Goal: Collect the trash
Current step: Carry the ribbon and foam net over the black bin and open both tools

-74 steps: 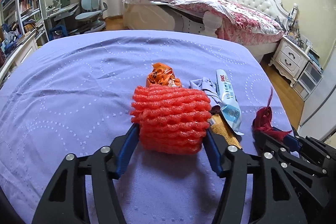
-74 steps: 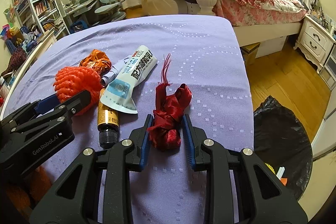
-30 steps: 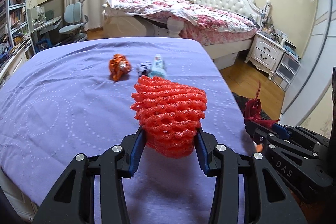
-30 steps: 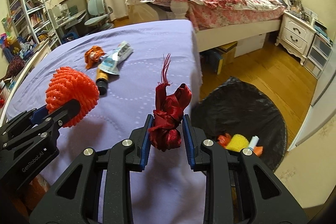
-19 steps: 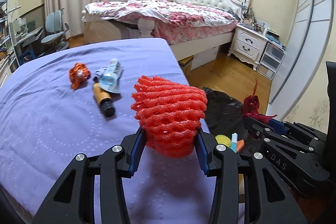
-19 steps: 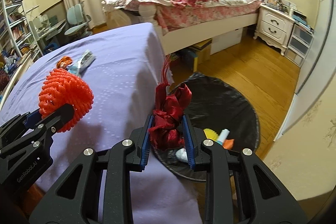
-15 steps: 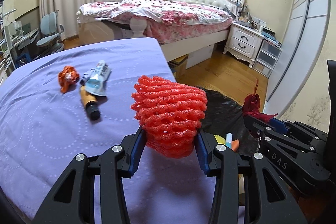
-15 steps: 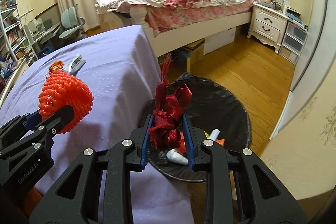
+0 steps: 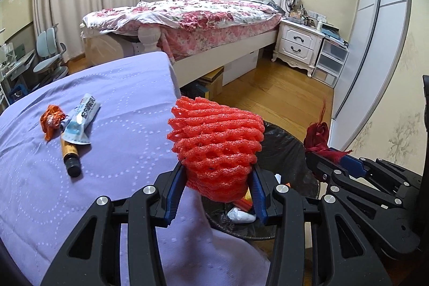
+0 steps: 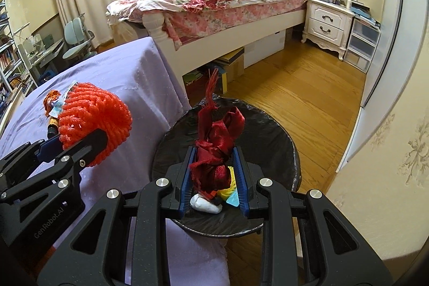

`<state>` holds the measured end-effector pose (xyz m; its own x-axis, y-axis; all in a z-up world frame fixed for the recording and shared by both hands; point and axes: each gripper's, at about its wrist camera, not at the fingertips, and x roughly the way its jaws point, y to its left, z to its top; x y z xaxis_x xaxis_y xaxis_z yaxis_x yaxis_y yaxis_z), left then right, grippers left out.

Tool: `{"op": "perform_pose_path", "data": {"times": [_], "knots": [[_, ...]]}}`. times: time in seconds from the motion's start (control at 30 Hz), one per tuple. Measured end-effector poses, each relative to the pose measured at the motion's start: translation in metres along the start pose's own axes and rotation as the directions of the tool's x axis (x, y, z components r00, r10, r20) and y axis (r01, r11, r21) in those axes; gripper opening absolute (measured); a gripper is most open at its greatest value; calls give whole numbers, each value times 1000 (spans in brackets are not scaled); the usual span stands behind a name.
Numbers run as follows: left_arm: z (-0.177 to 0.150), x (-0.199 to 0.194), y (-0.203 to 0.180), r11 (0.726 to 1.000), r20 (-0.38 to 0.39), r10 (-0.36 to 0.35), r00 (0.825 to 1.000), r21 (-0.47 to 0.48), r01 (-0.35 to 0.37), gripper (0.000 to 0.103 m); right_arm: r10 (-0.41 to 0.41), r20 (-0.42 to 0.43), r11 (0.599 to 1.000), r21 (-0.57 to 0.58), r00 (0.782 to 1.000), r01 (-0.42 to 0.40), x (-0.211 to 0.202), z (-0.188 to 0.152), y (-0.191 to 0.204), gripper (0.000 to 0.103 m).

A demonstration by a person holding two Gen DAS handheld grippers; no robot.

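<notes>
While clamped: ribbon (image 10: 216, 149) (between tongs (image 10: 214, 173))

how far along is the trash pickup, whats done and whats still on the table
Done: several bits already lie in the black-lined bin. In hand: the left tool is shut on the red foam fruit net, the right tool on the crumpled dark red ribbon, both at the bin. Left on the purple cloth: the orange wrapper, the tube and the small brown bottle.
</notes>
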<state>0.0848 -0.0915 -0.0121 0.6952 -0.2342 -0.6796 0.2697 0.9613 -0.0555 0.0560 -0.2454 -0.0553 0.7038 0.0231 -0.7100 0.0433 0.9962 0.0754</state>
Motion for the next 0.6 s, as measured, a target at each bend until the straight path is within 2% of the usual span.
{"op": "perform_pose_path", "data": {"times": [0.43,0.5,0.57,0.6], "knots": [[4,17,-18,999,-16,9,1000,39,-8,45,-11,2,999,32,1000,11,7,4,-19,27],[2,17,-21,999,-13,12,1000,51,-12,48,-13,5,999,40,1000,13,7,4,-22,28],[1,17,-22,998,-10,21,1000,56,-21,56,-13,6,999,48,1000,13,8,3,-22,29],[2,17,-21,998,-10,22,1000,55,-22,58,-15,5,999,52,1000,14,9,3,-22,33]]}}
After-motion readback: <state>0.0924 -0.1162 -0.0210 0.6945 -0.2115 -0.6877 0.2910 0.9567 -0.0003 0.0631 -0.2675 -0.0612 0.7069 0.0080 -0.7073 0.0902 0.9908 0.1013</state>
